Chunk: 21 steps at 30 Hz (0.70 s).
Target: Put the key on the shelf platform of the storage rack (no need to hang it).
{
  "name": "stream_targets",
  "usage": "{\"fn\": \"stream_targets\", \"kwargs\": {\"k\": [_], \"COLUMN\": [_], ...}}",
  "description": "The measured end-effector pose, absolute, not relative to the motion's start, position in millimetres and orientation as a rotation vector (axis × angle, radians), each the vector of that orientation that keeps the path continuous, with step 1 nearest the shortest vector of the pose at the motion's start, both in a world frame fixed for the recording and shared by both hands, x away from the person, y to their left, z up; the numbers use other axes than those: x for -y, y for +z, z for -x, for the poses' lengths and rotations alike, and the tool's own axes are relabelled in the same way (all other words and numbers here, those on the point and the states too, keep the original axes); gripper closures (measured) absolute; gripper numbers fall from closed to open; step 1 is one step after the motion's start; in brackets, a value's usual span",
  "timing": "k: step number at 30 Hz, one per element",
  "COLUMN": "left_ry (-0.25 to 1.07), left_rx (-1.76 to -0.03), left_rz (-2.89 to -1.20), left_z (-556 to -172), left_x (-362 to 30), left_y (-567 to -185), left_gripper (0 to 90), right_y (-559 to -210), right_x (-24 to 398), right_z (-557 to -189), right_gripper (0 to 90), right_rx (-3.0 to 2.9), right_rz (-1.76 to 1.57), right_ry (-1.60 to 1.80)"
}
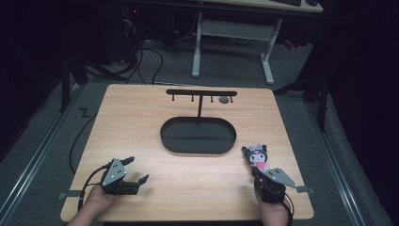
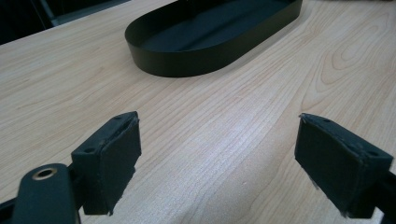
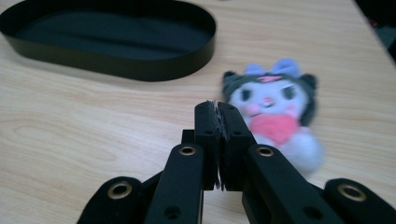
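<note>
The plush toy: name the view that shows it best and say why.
The right gripper view: the plush toy lies close, face and pink heart visible, though slightly blurred and partly behind the shut jaws. The high view shows it small, beside the right gripper.

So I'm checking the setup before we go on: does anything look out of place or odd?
Nothing looks damaged or spilled. The one stray thing is the plush toy, lying loose on the table right of the tray, just past the shut right gripper. The tray and the rack hold nothing.
</note>
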<state>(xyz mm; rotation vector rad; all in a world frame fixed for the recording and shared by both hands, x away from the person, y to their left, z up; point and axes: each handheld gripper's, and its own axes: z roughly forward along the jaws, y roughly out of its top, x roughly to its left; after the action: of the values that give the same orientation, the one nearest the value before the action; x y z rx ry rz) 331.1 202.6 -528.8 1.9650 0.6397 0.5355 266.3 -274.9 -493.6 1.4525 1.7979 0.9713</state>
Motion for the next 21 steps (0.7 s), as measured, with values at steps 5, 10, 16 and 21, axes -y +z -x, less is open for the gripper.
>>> {"fn": "stream_targets", "kwargs": {"k": [5, 10, 16, 21], "left_ry": [0.534, 0.535, 0.534, 0.535], "left_rx": [-0.637, -0.635, -0.639, -0.634], "left_rz": [-1.965, -1.966, -1.964, -1.966], "left_z": [-331, -330, -331, -330], "left_x": [-202, -203, -203, -203], "left_y": [-529, -529, -529, -529], "left_gripper": [15.4, 15.4, 15.4, 15.4], "right_y": [-506, -516, -518, -515], "right_x": [267, 271, 285, 298], "right_z": [-274, -284, -285, -282], "right_gripper": [87.3, 87.3, 87.2, 86.2], "right_rx": [-1.875, -1.887, -1.858, -1.816], "right_rz": [-1.469, -1.507, -1.556, -1.584], "right_ry": [0.928, 0.877, 0.836, 0.841]}}
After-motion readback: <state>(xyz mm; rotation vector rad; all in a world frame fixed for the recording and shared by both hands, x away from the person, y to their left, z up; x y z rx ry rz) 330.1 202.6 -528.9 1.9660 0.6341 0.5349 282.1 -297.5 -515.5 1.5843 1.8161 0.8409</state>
